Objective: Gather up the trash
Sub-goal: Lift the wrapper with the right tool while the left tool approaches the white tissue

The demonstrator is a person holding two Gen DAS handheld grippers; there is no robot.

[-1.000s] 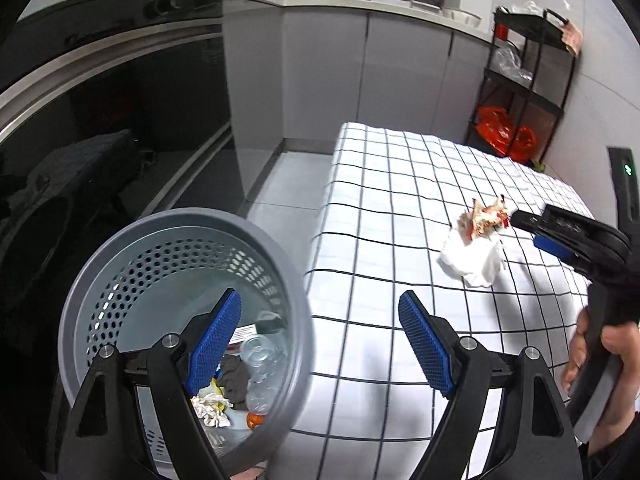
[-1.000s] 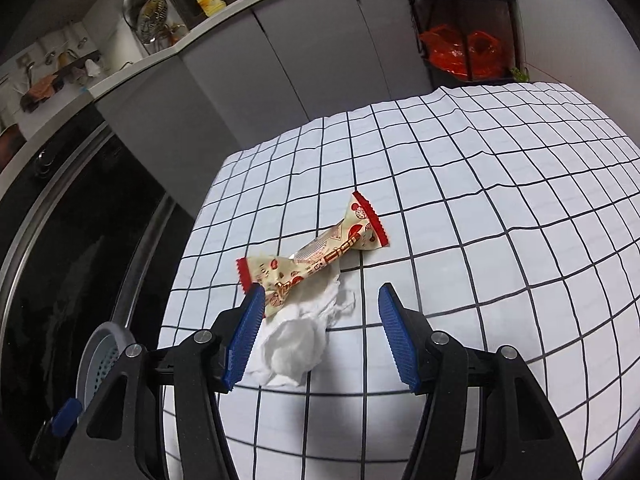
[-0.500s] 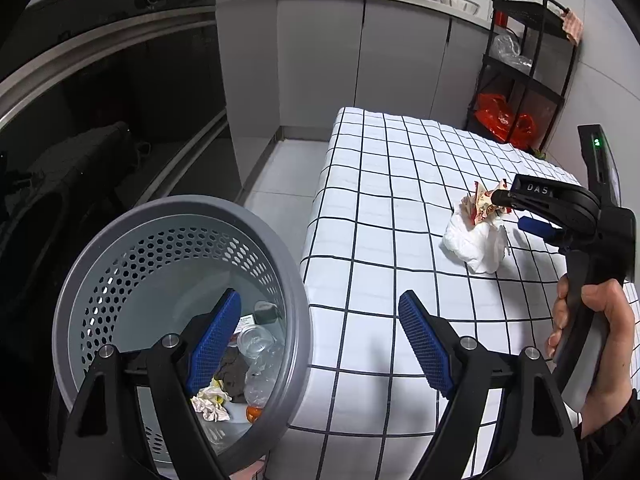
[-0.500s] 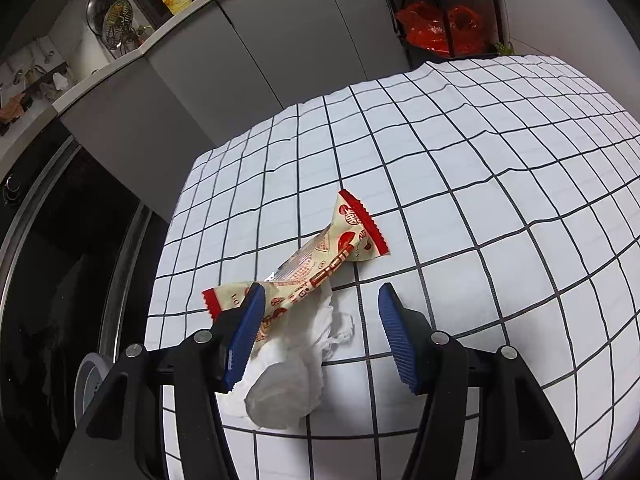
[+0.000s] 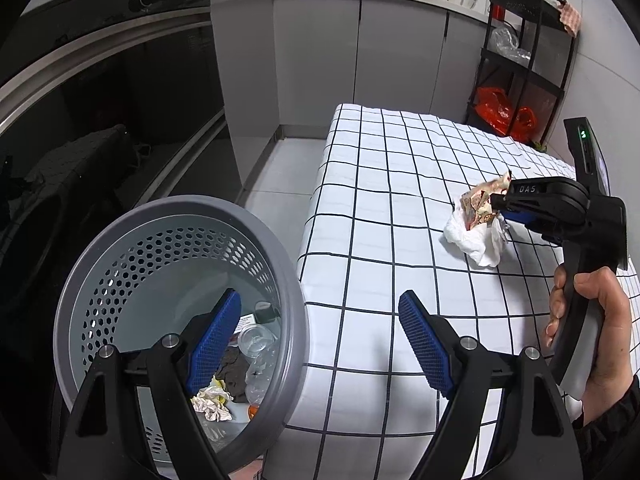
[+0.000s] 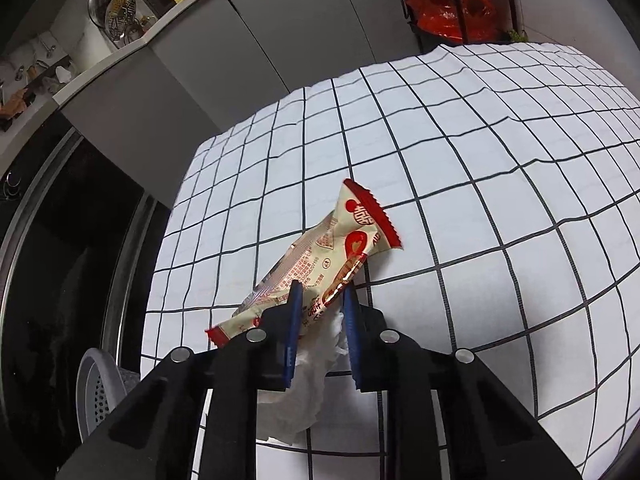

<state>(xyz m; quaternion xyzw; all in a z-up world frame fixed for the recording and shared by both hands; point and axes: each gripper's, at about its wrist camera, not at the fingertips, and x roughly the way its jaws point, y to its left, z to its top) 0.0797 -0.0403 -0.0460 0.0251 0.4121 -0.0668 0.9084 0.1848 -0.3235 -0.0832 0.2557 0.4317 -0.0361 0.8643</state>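
A cream and red snack wrapper (image 6: 320,256) lies on a crumpled white tissue (image 6: 308,376) on the checked tablecloth (image 6: 480,200). My right gripper (image 6: 320,292) is shut on the wrapper and the tissue under it. In the left wrist view the right gripper (image 5: 500,208) pinches the wrapper (image 5: 480,200) above the tissue (image 5: 476,240). My left gripper (image 5: 320,332) is open and empty, over the rim of a grey perforated bin (image 5: 120,248) that holds a bottle, paper and other trash.
The bin stands on the floor at the table's left edge, also seen in the right wrist view (image 6: 96,384). A dark oven front (image 5: 100,120) is on the left. Grey cabinets (image 5: 360,52) and a black rack with a red bag (image 5: 504,112) stand behind.
My right gripper has moved forward and closed on the wrapper and tissue; it was open before. The left gripper has stayed open over the bin, shifting only slightly.
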